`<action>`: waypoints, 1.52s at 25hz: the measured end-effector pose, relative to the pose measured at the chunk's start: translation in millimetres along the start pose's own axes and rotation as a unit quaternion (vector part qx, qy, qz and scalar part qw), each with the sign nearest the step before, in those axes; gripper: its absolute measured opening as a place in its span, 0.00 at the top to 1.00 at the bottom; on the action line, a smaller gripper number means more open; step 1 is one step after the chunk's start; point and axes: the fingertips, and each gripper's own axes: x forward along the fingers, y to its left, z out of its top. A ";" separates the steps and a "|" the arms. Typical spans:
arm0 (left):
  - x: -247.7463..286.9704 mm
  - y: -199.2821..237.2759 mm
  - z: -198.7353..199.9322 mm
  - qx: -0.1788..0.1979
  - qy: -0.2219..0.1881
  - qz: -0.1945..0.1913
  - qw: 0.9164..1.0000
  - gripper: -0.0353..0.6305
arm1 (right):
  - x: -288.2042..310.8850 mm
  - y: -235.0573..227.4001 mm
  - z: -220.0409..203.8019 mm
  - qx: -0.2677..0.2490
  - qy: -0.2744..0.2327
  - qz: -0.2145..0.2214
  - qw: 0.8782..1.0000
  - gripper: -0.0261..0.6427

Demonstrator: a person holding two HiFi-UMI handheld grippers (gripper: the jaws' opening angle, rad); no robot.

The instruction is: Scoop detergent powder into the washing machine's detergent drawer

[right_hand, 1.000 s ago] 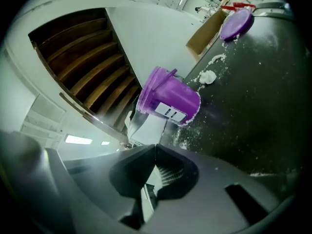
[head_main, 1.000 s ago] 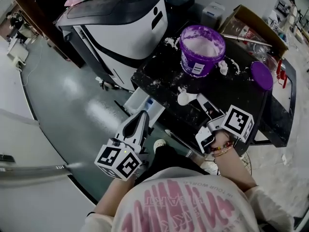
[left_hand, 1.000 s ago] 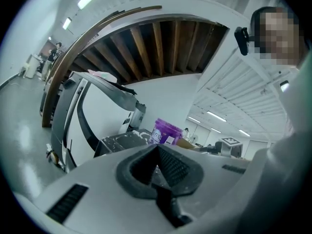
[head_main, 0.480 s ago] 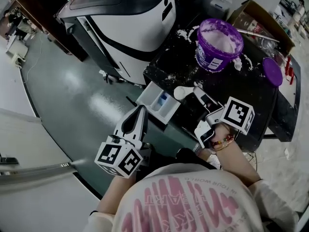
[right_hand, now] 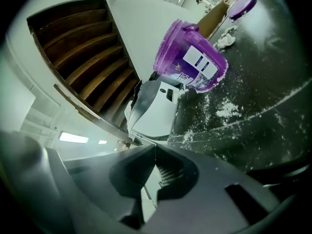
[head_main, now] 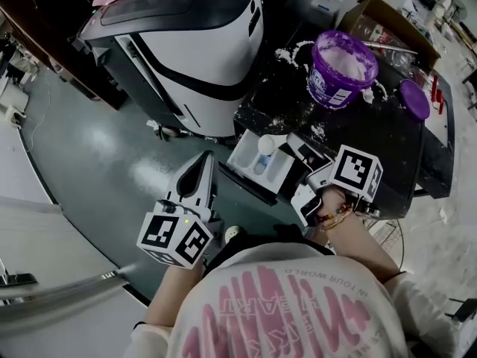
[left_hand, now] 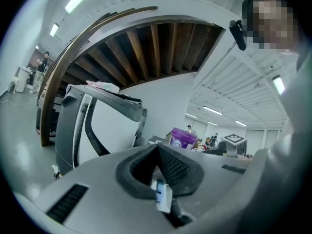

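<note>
Head view: my right gripper (head_main: 291,142) pinches, it seems, the white plastic scoop (head_main: 266,144) above the open white detergent drawer (head_main: 240,154); my left gripper (head_main: 201,162) is closed, empty.

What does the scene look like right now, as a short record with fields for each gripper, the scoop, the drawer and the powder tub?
left gripper: jaws shut, empty, off to the drawer's left
right gripper: jaws shut, apparently gripping the scoop's handle
white scoop: bowl over the drawer
detergent drawer: pulled open below the black top's edge
black top: dusted with spilled powder
purple tub: upright on the black top, uncovered, white powder inside
purple lid: flat on the black top, apart from the tub
</note>
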 end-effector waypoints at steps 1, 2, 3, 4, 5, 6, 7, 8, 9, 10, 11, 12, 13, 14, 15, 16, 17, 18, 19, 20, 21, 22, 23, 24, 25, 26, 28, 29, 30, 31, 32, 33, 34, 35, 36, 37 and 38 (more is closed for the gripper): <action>-0.7 4.4 1.7 0.001 0.002 -0.005 1.000 0.94 | 2.5 -0.6 -3.6 0.002 -0.003 -0.005 1.000 0.96; -1.1 9.1 3.2 0.002 0.004 -0.009 1.000 0.94 | 5.5 -0.7 -7.2 0.006 -0.006 -0.008 1.000 0.96; -1.6 14.0 4.3 0.003 0.006 -0.013 1.000 0.94 | 8.6 -0.9 -11.0 0.010 -0.010 -0.011 1.000 0.96; -2.2 18.7 5.0 0.004 0.008 -0.017 1.000 0.94 | 11.2 -1.7 -14.9 0.012 -0.013 -0.015 1.000 0.96; -3.0 23.3 5.4 0.004 0.010 -0.021 1.000 0.94 | 13.2 -3.0 -18.5 0.014 -0.016 -0.022 1.000 0.96; -3.6 27.6 5.7 0.003 0.012 -0.026 1.000 0.94 | 14.4 -4.8 -21.8 0.014 -0.019 -0.030 0.999 0.96; -4.0 31.5 5.8 0.000 0.013 -0.032 0.999 0.94 | 14.9 -6.9 -24.7 0.013 -0.023 -0.040 0.999 0.96; -4.3 35.1 5.7 -0.005 0.013 -0.038 0.999 0.94 | 15.1 -9.0 -27.4 0.012 -0.027 -0.050 0.998 0.96; -4.6 38.8 5.3 -0.011 0.013 -0.044 0.999 0.94 | 15.6 -10.9 -30.2 0.011 -0.031 -0.059 0.998 0.96; -5.0 42.6 4.2 -0.017 0.012 -0.050 0.999 0.94 | 16.6 -12.8 -33.3 0.011 -0.034 -0.067 0.997 0.96; -5.4 46.5 2.3 -0.022 0.013 -0.055 0.998 0.94 | 17.7 -14.8 -36.4 0.011 -0.036 -0.075 0.996 0.96; -5.3 50.3 -0.6 -0.024 0.015 -0.061 0.998 0.94 | 18.7 -17.0 -39.4 0.012 -0.038 -0.082 0.996 0.96; -4.6 54.0 -4.3 -0.024 0.019 -0.066 0.997 0.94 | 19.4 -19.1 -42.0 0.013 -0.041 -0.090 0.995 0.96; -3.5 57.9 -8.4 -0.022 0.026 -0.071 0.997 0.94 | 20.0 -20.8 -44.3 0.014 -0.044 -0.097 0.994 0.96; -2.2 61.7 -12.3 -0.019 0.033 -0.075 0.996 0.94 | 20.6 -21.8 -46.6 0.015 -0.047 -0.103 0.993 0.96; -1.0 65.3 -15.7 -0.018 0.039 -0.080 0.996 0.94 | 21.5 -22.4 -49.1 0.016 -0.049 -0.109 0.993 0.96; -0.1 68.4 -18.5 -0.018 0.045 -0.086 0.995 0.94 | 22.4 -22.6 -51.6 0.017 -0.052 -0.114 0.992 0.96; 0.8 71.0 -21.0 -0.020 0.049 -0.094 0.994 0.94 | 23.4 -22.9 -54.2 0.019 -0.054 -0.120 0.991 0.96; 1.7 73.0 -23.5 -0.024 0.055 -0.102 0.993 0.94 | 24.3 -23.4 -56.8 0.019 -0.056 -0.125 0.990 0.96; 2.8 74.5 -26.0 -0.031 0.060 -0.110 0.992 0.94 | 25.3 -24.2 -59.2 0.020 -0.058 -0.132 0.989 0.96; 3.8 75.8 -28.3 -0.038 0.065 -0.119 0.990 0.94 | 26.6 -25.5 -61.1 0.018 -0.058 -0.139 0.988 0.96; 4.9 77.0 -30.5 -0.042 0.070 -0.126 0.989 0.94 | 28.0 -27.2 -62.6 0.015 -0.058 -0.147 0.987 0.96; 5.8 78.6 -32.7 -0.041 0.076 -0.132 0.987 0.94 | 29.5 -29.3 -63.8 0.009 -0.056 -0.157 0.986 0.96; 6.6 80.4 -35.0 -0.039 0.080 -0.137 0.987 0.94 | 31.2 -31.7 -64.8 0.002 -0.052 -0.168 0.984 0.96; 7.2 82.5 -37.4 -0.037 0.084 -0.139 0.986 0.94 | 32.8 -34.0 -65.7 -0.007 -0.048 -0.179 0.983 0.96; 7.4 84.8 -40.0 -0.037 0.086 -0.141 0.986 0.94 | 34.2 -36.2 -66.5 -0.016 -0.043 -0.189 0.981 0.96; 7.1 90.1 -45.3 -0.042 0.089 -0.139 0.985 0.94 | 37.0 -39.1 -67.1 -0.028 -0.036 -0.204 0.978 0.96; 6.9 93.0 -47.8 -0.047 0.089 -0.137 0.985 0.94 | 38.8 -39.5 -66.6 -0.031 -0.034 -0.208 0.977 0.96; 6.9 96.0 -50.0 -0.054 0.089 -0.136 0.985 0.94 | 40.8 -39.2 -65.9 -0.033 -0.033 -0.210 0.977 0.96; 7.2 98.9 -51.7 -0.060 0.090 -0.135 0.985 0.94 | 43.0 -38.7 -65.2 -0.035 -0.031 -0.213 0.976 0.96; 7.7 101.5 -52.8 -0.066 0.090 -0.135 0.985 0.94 | 45.3 -38.0 -65.0 -0.040 -0.028 -0.215 0.975 0.96; 8.5 103.6 -53.4 -0.069 0.090 -0.135 0.984 0.94 | 47.7 -37.4 -65.1 -0.046 -0.024 -0.218 0.974 0.96; 9.5 105.1 -53.4 -0.071 0.090 -0.136 0.984 0.94 | 50.1 -36.8 -65.6 -0.054 -0.018 -0.221 0.974 0.96; 10.5 106.1 -53.0 -0.072 0.090 -0.137 0.984 0.94 | 52.7 -36.3 -66.3 -0.062 -0.012 -0.225 0.972 0.96; 11.3 107.0 -52.5 -0.072 0.089 -0.139 0.984 0.94 | 55.5 -36.0 -67.4 -0.071 -0.004 -0.228 0.971 0.96; 11.9 108.2 -52.0 -0.072 0.088 -0.140 0.984 0.94 | 58.6 -35.8 -68.9 -0.081 0.004 -0.231 0.969 0.96; 12.3 109.7 -51.6 -0.072 0.088 -0.140 0.984 0.94 | 61.7 -35.7 -70.8 -0.090 0.012 -0.235 0.968 0.96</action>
